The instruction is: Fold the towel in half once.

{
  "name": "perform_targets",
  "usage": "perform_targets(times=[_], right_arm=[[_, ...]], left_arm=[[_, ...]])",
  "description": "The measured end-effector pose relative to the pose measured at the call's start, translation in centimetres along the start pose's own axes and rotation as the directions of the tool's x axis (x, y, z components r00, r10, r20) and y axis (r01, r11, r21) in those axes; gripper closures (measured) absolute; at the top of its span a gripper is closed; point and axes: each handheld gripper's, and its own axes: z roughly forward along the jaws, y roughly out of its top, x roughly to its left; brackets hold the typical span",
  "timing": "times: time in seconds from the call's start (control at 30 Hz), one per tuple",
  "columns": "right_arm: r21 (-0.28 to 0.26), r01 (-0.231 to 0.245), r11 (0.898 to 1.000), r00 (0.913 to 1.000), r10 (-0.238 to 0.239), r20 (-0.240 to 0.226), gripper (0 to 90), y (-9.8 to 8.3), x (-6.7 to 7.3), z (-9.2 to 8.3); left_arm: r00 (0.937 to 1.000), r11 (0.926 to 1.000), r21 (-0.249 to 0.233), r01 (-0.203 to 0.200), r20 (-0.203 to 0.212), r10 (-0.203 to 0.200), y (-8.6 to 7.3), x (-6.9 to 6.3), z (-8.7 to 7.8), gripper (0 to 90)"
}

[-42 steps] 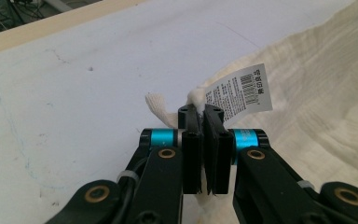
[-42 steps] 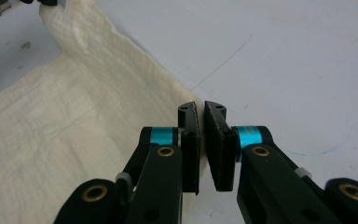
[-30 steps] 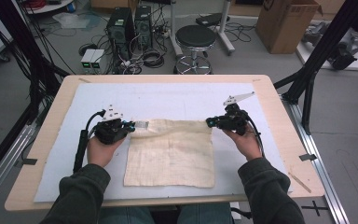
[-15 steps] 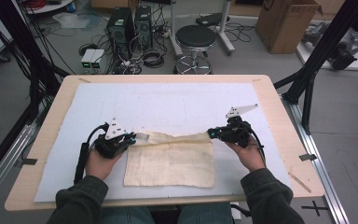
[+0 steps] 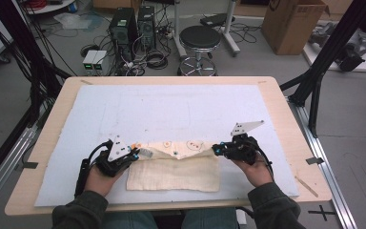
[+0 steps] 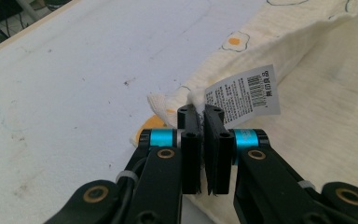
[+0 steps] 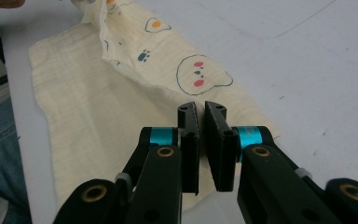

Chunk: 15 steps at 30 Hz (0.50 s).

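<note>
Cloth (image 5: 176, 169) far edge folded nearer, both grippers lower

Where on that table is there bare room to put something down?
The white mat is bare from the cloth's folded edge to the table's far edge, with narrower bare strips outside each hand. The near middle is crowded: the cream cloth lies there, with the left gripper and right gripper clamped on its lifted corners.
</note>
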Motion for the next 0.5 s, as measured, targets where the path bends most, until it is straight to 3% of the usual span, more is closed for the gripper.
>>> perform_targets(times=[0.33,0.5], right_arm=[[-0.009,0.042,0.999,0.9991,-0.042,-0.006,84.3,-0.6,1.8,-0.9],[0.009,0.039,0.999,0.9991,-0.039,-0.014,84.1,-1.4,2.6,-0.9]], left_arm=[[0.9988,0.9988,-0.004,-0.049,0.001,0.049,-0.9,-1.6,-1.7,85.5],[0.9977,0.9977,0.004,-0.068,0.006,0.068,-1.5,-2.4,-2.3,85.3]])
